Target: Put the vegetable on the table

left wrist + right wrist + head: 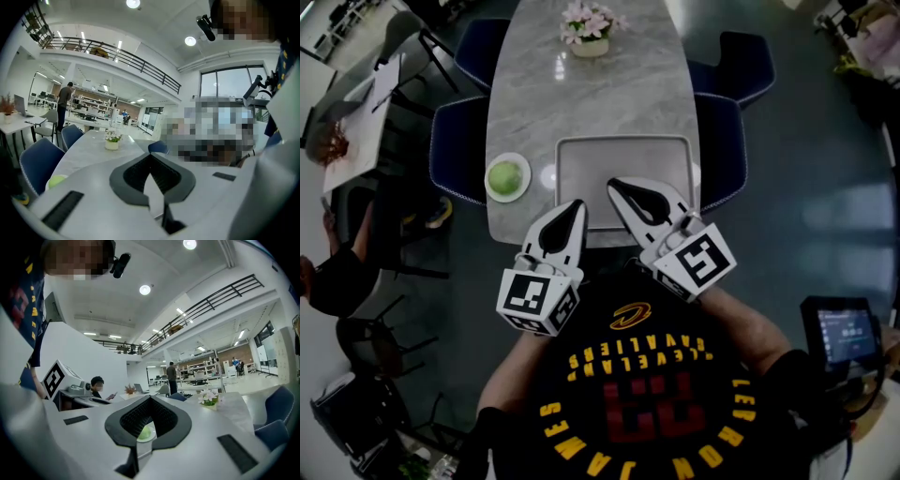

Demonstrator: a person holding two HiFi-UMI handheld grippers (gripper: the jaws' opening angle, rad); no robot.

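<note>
- Vegetable (506, 175), round and pale green, is in neither pair of tongs. It sits on a small white plate (525, 190) near the left edge of the table (581, 94), well apart from both. It is too small here to name, though it may be a cabbage
- left gripper (575, 204) has its jaws pressed together with nothing between them, and is held close to the person's chest with its tip toward the near end of the table
- right gripper (615, 185) is likewise closed and empty. In the right gripper view the vegetable shows far off through the gap behind the tips, so the tool is aimed at it, not holding it
- Both look to be carried shut and high because no reach has begun, in my judgement. Either pair must part its jaws before it can take the vegetable
- The plate probably keeps the round thing from rolling; set on the bare top, it would need to be lowered gently
- A grey tray (623, 155) lies at the near end of the table, just beside the plate and just ahead of both tips
- The tabletop is pale, marbled and smooth, with glare spots from the lamps above
- A pot of pink flowers (589, 33) stands at the far end, and blue chairs (455, 150) flank both long sides
- Around it is a large open office with a dark glossy floor, a railed upper gallery (112, 51), round ceiling lights, and people at distant desks
</note>
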